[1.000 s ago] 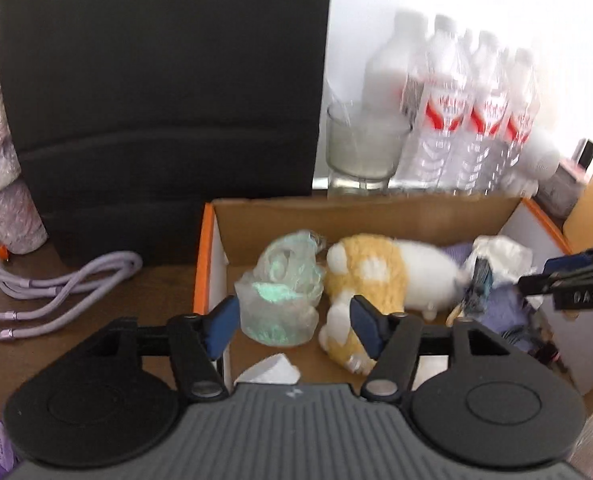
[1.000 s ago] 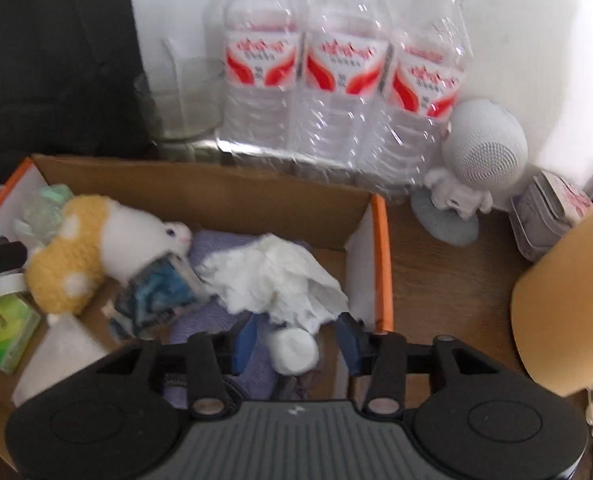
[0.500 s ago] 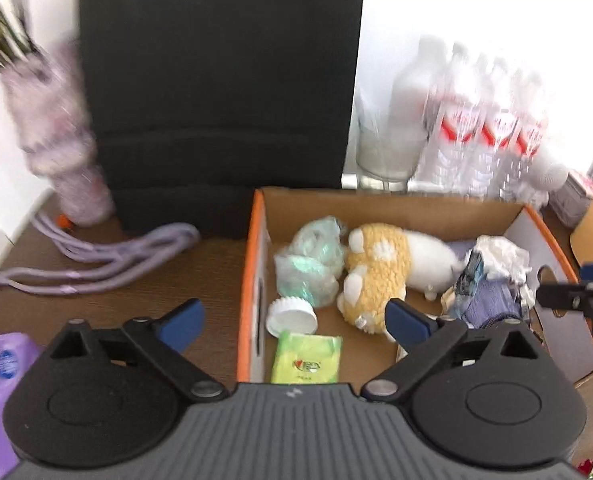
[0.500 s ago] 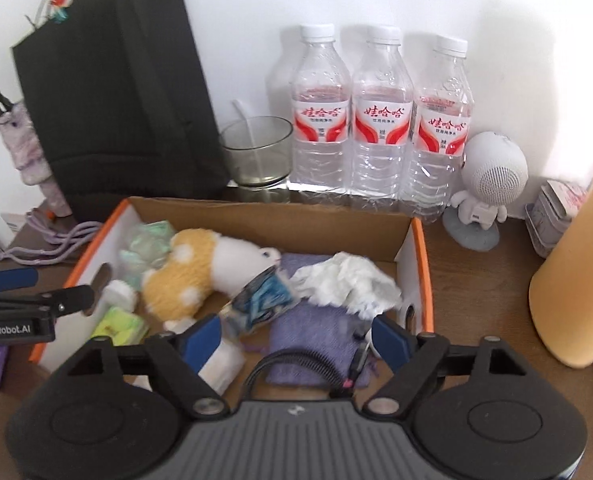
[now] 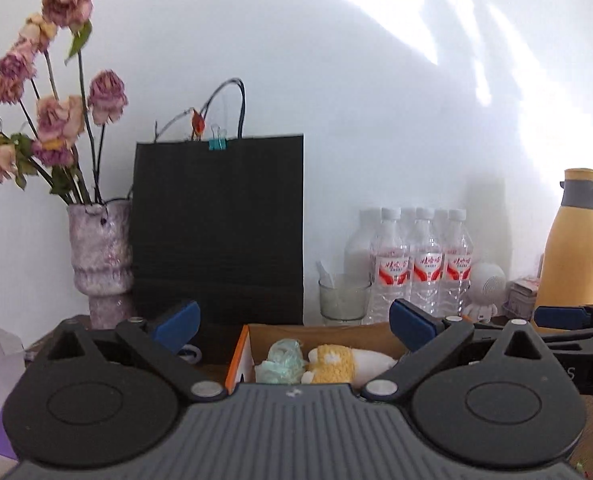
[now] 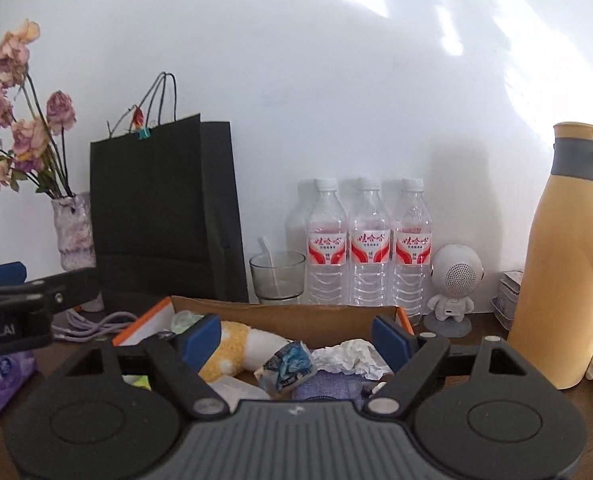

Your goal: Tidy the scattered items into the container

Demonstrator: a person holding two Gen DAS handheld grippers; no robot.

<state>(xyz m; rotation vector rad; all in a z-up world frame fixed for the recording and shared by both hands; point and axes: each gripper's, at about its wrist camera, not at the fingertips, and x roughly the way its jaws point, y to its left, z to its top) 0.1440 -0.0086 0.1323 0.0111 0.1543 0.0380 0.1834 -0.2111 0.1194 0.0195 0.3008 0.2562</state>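
Both grippers back; red-labelled bottles [image 6: 367,248].

Count of things by kind, both views:
- water bottles [image 6: 368,244]: 3, in a row, red-and-white labels
- cardboard box [image 6: 280,314]: 1
- plush toy [image 6: 236,346] in box: 1
- crumpled tissue [image 6: 352,356] in box: 1
- blue crinkled wrapper [image 6: 290,362] in box: 1
- pale green plastic bundle [image 5: 282,362] in box: 1
- purple cloth [image 6: 328,388] in box: 1
- black paper bag [image 6: 160,212]: 1
- vase [image 5: 98,260] of dried flowers: 1
- drinking glass [image 6: 276,276]: 1
- small white robot figure [image 6: 454,280]: 1
- yellow flask [image 6: 568,264]: 1
- purple packet [image 6: 0,376]: 1
- lilac cable [image 6: 92,326] coils: cannot count
- claws: 2, left claw [image 5: 292,320] and right claw [image 6: 296,338]
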